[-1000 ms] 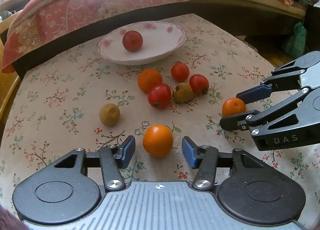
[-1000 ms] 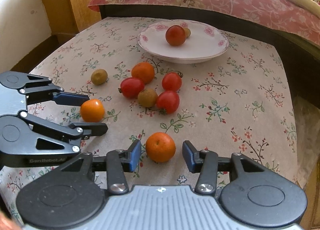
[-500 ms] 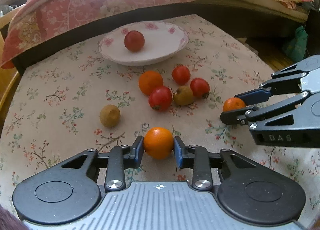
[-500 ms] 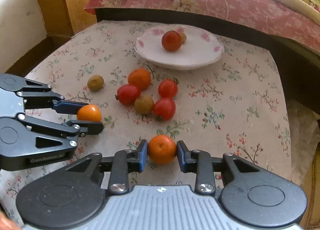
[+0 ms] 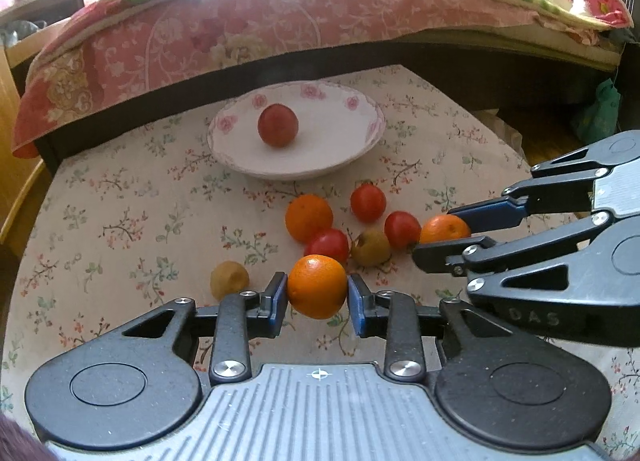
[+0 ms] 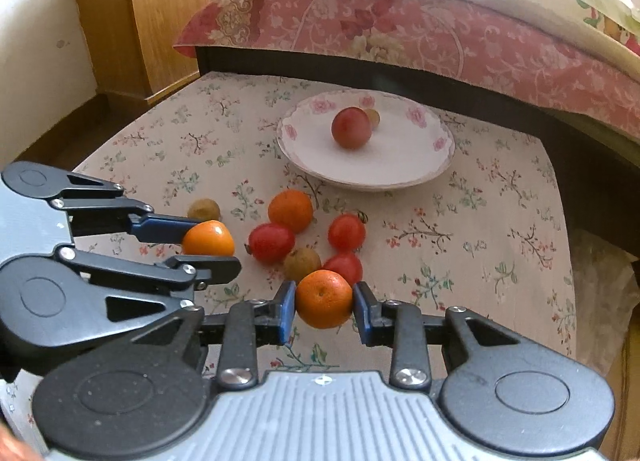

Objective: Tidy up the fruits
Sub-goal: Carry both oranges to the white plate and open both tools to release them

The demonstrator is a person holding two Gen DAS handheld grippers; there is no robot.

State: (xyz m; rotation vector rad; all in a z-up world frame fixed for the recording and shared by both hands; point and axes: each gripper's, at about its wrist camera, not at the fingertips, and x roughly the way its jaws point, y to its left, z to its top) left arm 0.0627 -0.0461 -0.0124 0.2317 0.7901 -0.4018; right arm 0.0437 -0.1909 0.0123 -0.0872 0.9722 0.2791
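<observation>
My left gripper [image 5: 317,295] is shut on an orange [image 5: 317,285], held just above the floral cloth. My right gripper [image 6: 324,303] is shut on a second orange [image 6: 324,298]. Each gripper shows in the other's view: the right gripper [image 5: 440,235] with its orange [image 5: 445,228], the left gripper [image 6: 210,247] with its orange [image 6: 208,239]. Beyond them a white flowered plate [image 6: 400,169] holds a red fruit [image 6: 351,128] and a small brown one [image 6: 373,116]. Between plate and grippers lie a third orange [image 6: 290,211], three tomatoes and two brownish fruits.
The small table [image 6: 500,221] stands against a bed with a pink floral quilt [image 6: 400,29]. A wooden cabinet [image 6: 136,17] is at the back left. The table's right edge drops to the floor beside a plastic bag [image 6: 600,281].
Both grippers went from open around their oranges to shut on them. They then rose and moved forward toward the fruit cluster and plate, carrying the oranges.
</observation>
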